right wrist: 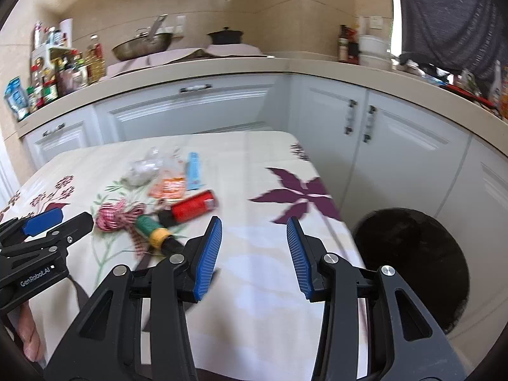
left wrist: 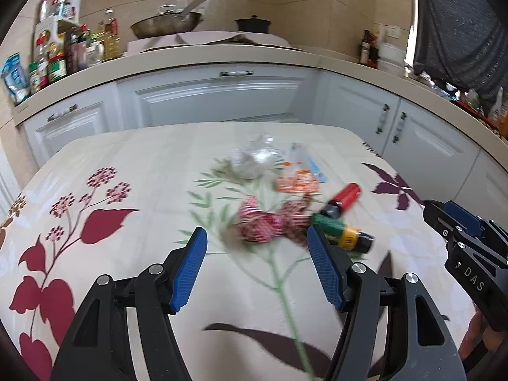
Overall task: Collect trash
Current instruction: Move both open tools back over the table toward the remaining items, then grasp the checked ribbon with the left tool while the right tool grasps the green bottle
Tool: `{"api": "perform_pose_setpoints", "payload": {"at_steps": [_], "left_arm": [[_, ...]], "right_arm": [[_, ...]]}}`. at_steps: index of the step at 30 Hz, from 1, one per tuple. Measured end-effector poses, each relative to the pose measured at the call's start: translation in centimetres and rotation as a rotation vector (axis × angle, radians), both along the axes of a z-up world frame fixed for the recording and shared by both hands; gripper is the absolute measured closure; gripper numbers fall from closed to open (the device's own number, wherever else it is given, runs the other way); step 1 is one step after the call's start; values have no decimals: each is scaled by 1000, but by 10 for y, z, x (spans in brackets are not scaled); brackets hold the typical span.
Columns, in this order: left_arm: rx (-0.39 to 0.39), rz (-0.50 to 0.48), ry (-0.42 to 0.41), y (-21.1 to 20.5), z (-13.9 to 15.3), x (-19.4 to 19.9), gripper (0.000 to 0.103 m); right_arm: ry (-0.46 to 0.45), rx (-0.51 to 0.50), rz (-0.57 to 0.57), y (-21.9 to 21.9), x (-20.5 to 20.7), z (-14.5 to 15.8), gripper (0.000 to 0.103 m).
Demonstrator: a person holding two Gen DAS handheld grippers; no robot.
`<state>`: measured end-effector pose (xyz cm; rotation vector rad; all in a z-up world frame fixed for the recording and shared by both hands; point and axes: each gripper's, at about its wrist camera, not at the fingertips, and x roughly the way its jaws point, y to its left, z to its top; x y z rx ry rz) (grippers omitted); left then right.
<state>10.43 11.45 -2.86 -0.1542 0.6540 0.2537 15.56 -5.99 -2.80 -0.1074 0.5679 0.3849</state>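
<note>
Trash lies in a cluster on the floral tablecloth (left wrist: 133,165): a red checked wrapper (left wrist: 266,222), a green and yellow battery (left wrist: 341,233), a red battery (left wrist: 344,200), an orange wrapper (left wrist: 297,182), a clear plastic bag (left wrist: 254,158) and a blue strip (left wrist: 312,166). My left gripper (left wrist: 255,238) is open, just short of the checked wrapper. My right gripper (right wrist: 254,231) is open and empty over bare cloth (right wrist: 254,165), right of the red battery (right wrist: 193,206) and the green and yellow battery (right wrist: 152,228). A black bin (right wrist: 412,263) stands off the table's right edge.
White cabinets (left wrist: 216,95) and a counter (left wrist: 203,54) run behind the table, with a wok (left wrist: 165,22), a black pot (left wrist: 252,23) and bottles (left wrist: 57,60). A person in dark clothing (left wrist: 460,25) stands at the far right.
</note>
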Motion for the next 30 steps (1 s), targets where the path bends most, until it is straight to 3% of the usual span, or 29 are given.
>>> {"api": "perform_pose_setpoints", "payload": {"at_steps": [12, 14, 15, 25, 27, 30], "left_arm": [[-38, 63, 19, 42, -5, -7, 37], [-40, 67, 20, 46, -4, -8, 37], [-41, 68, 20, 47, -4, -8, 37], [-64, 69, 44, 59, -8, -9, 35], [-71, 67, 48, 61, -9, -8, 35], [-75, 64, 51, 61, -10, -7, 35]], "right_arm": [[99, -46, 130, 51, 6, -10, 60], [112, -64, 148, 59, 7, -12, 57], [115, -72, 153, 62, 7, -13, 51], [177, -153, 207, 83, 18, -25, 50], [186, -171, 216, 86, 20, -28, 51], [214, -182, 231, 88, 23, -32, 68]]}}
